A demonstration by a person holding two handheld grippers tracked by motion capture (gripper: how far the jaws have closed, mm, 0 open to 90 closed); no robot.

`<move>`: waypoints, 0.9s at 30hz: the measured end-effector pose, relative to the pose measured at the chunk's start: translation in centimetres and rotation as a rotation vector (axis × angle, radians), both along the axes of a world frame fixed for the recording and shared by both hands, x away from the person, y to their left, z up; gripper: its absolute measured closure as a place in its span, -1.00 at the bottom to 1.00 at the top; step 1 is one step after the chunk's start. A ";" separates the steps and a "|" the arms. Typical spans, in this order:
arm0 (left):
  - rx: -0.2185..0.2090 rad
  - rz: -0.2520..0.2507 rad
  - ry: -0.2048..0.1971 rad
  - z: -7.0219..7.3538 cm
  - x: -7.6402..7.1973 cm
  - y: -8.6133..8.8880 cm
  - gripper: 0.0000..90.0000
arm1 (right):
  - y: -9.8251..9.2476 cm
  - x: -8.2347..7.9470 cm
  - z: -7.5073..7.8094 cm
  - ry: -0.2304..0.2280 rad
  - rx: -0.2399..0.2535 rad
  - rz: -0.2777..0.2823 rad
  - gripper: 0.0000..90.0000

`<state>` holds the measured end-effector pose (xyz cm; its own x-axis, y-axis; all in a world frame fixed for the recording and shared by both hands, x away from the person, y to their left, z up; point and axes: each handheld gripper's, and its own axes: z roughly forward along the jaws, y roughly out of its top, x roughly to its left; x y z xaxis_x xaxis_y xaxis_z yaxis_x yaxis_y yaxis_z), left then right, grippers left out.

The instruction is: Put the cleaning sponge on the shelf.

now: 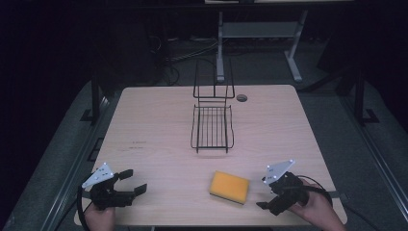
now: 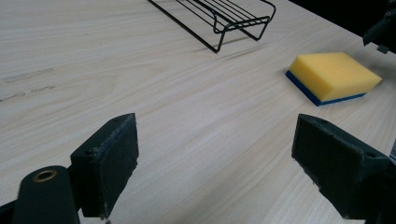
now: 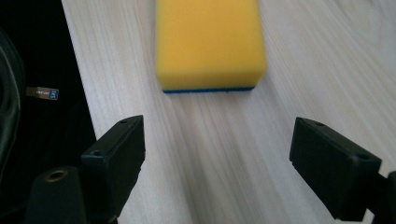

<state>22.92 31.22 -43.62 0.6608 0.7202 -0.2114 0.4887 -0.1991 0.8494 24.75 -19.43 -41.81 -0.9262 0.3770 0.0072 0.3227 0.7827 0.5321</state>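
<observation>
A yellow sponge with a blue underside [image 1: 229, 187] lies flat on the wooden table [image 1: 159, 125] near its front edge. My right gripper [image 1: 265, 194] is open just to the right of it, jaws aimed at it; in the right gripper view the sponge [image 3: 208, 43] lies a short way ahead of the spread jaws. My left gripper [image 1: 133, 182] is open at the front left, far from the sponge [image 2: 332, 74], with bare wood between its jaws. A black wire rack [image 1: 211, 126] stands at the table's middle back, empty; its front end [image 2: 231, 19] shows in the left gripper view.
A round cable hole [image 1: 242, 97] sits in the tabletop right of the rack's tall back. The table's front edge runs just beside my right gripper, with dark floor [image 3: 37, 70] beyond it. Another table's metal legs [image 1: 294, 53] stand behind.
</observation>
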 end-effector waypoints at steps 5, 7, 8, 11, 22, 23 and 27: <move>-0.002 0.002 -0.004 0.0 0.0 0.1 -0.69 | 0.6 0.3 0.3 0.000 -0.001 0.014 -0.61; -0.002 0.003 -0.006 0.0 0.0 0.1 -0.69 | 1.0 0.4 0.5 0.003 -0.002 0.022 -0.61; -0.002 0.002 -0.007 0.1 0.0 0.1 -0.69 | 1.2 0.5 0.6 -0.002 -0.006 0.027 -0.61; -0.004 0.004 -0.006 0.1 0.0 0.2 -0.69 | 1.9 0.6 0.8 0.004 -0.004 0.038 -0.61; -0.006 -0.002 -0.008 0.1 -0.1 0.1 -0.69 | 4.4 1.8 1.0 0.016 -0.025 0.086 -0.61; -0.006 -0.002 -0.008 0.1 -0.1 0.1 -0.69 | 4.4 1.8 1.0 0.016 -0.025 0.086 -0.61; -0.005 -0.002 -0.007 0.1 0.0 0.1 -0.69 | 5.0 2.1 1.0 0.023 -0.035 0.099 -0.62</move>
